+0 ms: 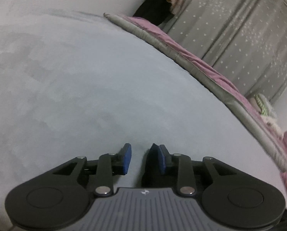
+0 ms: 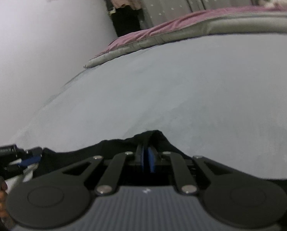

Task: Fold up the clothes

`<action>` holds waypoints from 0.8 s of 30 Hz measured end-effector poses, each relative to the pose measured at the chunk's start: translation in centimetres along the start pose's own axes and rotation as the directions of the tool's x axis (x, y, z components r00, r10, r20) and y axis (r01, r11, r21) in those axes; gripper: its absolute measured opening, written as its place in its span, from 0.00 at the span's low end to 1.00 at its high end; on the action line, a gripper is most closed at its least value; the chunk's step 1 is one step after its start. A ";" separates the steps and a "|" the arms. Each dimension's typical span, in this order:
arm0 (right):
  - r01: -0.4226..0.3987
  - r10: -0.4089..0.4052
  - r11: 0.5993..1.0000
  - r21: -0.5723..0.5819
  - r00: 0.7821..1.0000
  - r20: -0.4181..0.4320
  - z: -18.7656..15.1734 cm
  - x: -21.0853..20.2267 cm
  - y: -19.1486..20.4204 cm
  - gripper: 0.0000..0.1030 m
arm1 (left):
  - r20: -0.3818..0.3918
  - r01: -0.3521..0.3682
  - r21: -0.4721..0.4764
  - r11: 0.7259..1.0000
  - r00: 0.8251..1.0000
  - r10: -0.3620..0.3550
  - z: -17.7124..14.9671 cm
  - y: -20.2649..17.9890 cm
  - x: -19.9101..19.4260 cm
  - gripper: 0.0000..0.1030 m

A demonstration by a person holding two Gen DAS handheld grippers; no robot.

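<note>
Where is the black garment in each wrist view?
Left wrist: a dark sliver of the black garment beside the right pad of the open left gripper.
Right wrist: bottom centre, the black garment pinched in the shut right gripper.
Shared landmark: the pink-edged quilt.

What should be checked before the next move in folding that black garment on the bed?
1. Right gripper shut on the black garment: ok.
2. Left gripper holding cloth: not ok; it is open, with something dark only by one pad.
3. Grey bed surface ahead free of clutter: ok.
4. Garment lying flat: cannot tell, mostly hidden.
5. Quilt at the far edge apart from the garment: ok.
</note>
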State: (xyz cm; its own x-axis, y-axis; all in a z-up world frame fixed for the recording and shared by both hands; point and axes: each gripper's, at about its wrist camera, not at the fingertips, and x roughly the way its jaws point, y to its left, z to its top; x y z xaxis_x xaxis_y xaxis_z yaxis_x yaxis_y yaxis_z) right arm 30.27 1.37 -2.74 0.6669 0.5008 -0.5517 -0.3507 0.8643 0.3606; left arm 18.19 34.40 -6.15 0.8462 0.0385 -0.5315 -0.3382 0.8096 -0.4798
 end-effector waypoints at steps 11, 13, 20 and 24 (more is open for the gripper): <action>0.087 -0.083 0.990 -0.114 0.996 0.039 0.0 -0.1 1.8 0.29 | 0.012 -0.045 0.146 0.988 0.999 0.044 -0.9 -2.4 0.4 0.01; 0.102 -0.098 0.987 -0.127 0.994 0.043 0.0 0.1 1.9 0.33 | 0.014 -0.045 0.140 0.989 0.999 0.043 -1.0 -2.2 0.2 0.01; 0.128 -0.126 0.982 -0.142 0.992 0.022 0.4 1.3 1.9 0.34 | 0.032 -0.051 0.139 0.989 0.998 0.047 -0.6 -2.9 1.0 0.00; 0.128 -0.124 0.977 -0.168 0.992 0.034 0.3 1.3 2.2 0.08 | 0.109 -0.079 0.127 0.989 0.992 0.065 -0.4 -2.9 -0.1 0.00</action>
State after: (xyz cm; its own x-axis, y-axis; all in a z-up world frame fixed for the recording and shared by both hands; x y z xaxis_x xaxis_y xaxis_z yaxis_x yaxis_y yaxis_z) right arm 30.53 3.92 -2.46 0.7270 0.3882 -0.5664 -0.3683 0.9166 0.1554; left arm 18.97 31.77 -4.99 0.8620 0.1548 -0.4828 -0.3492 0.8717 -0.3439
